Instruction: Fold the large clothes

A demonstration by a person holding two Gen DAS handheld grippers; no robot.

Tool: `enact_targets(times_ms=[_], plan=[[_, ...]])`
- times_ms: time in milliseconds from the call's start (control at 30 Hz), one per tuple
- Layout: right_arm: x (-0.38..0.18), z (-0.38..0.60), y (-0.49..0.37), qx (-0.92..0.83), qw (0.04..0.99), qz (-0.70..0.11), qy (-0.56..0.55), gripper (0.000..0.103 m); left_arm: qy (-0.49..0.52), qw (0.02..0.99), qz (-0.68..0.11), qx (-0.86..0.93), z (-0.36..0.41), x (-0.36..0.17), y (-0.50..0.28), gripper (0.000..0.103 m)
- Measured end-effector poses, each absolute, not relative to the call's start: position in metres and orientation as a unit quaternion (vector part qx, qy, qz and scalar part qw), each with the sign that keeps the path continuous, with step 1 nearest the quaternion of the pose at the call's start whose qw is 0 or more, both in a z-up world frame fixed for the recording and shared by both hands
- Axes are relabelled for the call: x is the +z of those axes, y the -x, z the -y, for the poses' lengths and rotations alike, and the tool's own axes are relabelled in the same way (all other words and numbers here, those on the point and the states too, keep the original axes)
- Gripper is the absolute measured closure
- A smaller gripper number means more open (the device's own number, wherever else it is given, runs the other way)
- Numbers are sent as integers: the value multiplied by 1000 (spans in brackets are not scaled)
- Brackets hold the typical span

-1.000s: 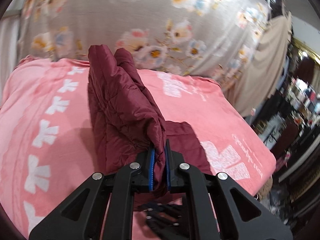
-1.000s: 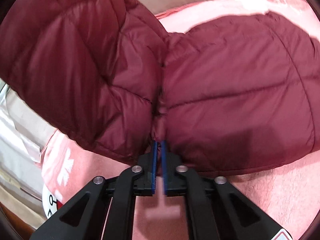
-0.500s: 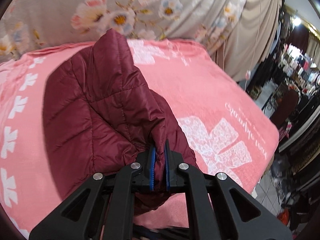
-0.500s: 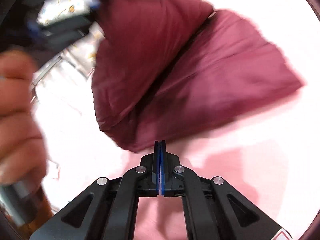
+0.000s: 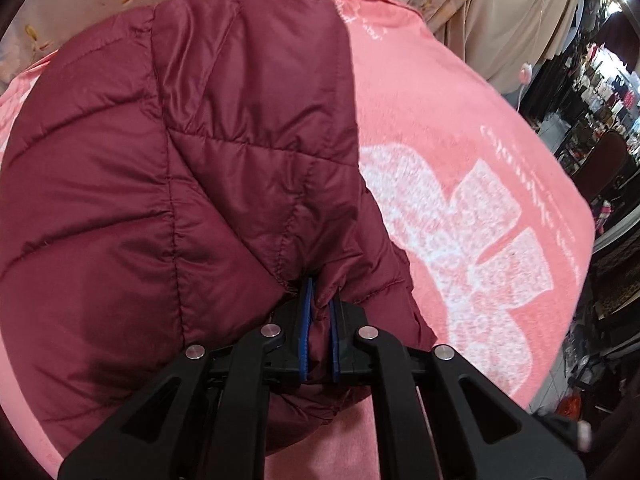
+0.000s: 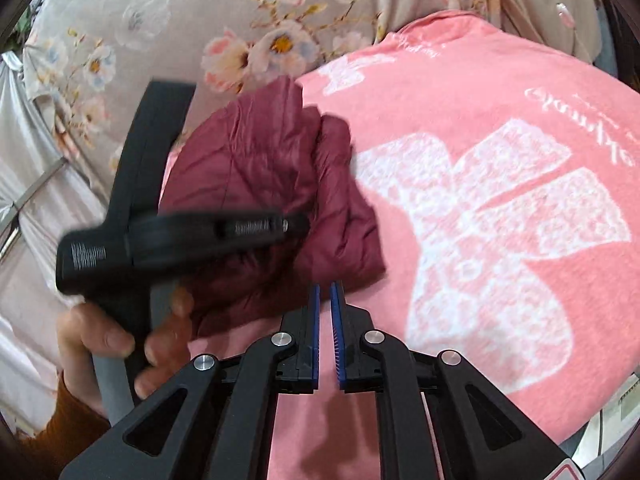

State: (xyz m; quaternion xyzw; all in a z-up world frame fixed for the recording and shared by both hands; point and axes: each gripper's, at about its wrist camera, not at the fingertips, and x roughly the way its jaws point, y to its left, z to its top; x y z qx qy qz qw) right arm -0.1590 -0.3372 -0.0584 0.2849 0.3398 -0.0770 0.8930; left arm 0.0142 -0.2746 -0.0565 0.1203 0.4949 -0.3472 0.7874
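Left wrist view is mostly pink blanket (image 5: 460,152) with the maroon puffer jacket (image 5: 168,168) bundled on its left half, and the left gripper (image 5: 319,304) has its jaws pinching a fold of the jacket's near edge. Looks like a fold-over being laid down, so next it probably lets go and flattens. The right gripper (image 6: 325,320) hangs just short of the jacket, jaws slightly apart holding nothing, though that view's blurry.

A maroon quilted jacket (image 6: 272,184) lies on the pink blanket (image 6: 480,92).
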Motion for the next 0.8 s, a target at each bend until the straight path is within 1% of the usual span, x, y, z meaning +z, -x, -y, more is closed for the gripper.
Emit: enact_targets(times_ms=[100,133,167,200,233,267,333,367,433,500,567,700,733,767,800], plan=[[-52,356,167,-81,898,-330,-280,89,-119,786,-483,-368,272,-42,-7,91],[-50,360,171,-81,900,-326,-278,86,-107,786,-476,-381,267,-31,-6,88],[-49,363,173,-81,902,-321,-276,76,-91,785,-465,-399,260,-15,-4,81],[-48,369,171,-81,904,-318,-276,71,-80,785,-457,-411,255,-2,-4,76],[-44,368,172,-79,907,-308,-276,61,-68,788,-444,-420,249,13,-5,63],[-41,370,169,-76,909,-303,-277,58,-57,795,-429,-425,243,29,-7,54],[-31,370,161,-64,913,-292,-277,55,-39,814,-399,-421,230,62,-18,50],[-28,367,158,-55,916,-286,-277,51,-37,822,-390,-414,226,74,-28,50],[-21,365,144,-36,917,-276,-284,46,-38,837,-380,-391,227,85,-46,50],[-22,365,131,-21,917,-275,-287,46,-52,847,-385,-363,235,84,-70,50],[-26,360,114,-15,915,-285,-286,46,-56,836,-416,-352,244,73,-94,51],[-45,356,89,1,901,-311,-302,46,-86,830,-440,-331,256,47,-115,51],[-50,355,86,1,899,-316,-303,51,-95,828,-445,-328,261,40,-118,51],[-53,354,82,1,898,-320,-303,72,-105,825,-449,-328,265,33,-119,52],[-55,354,79,8,898,-321,-301,84,-111,823,-451,-327,269,29,-121,53]])
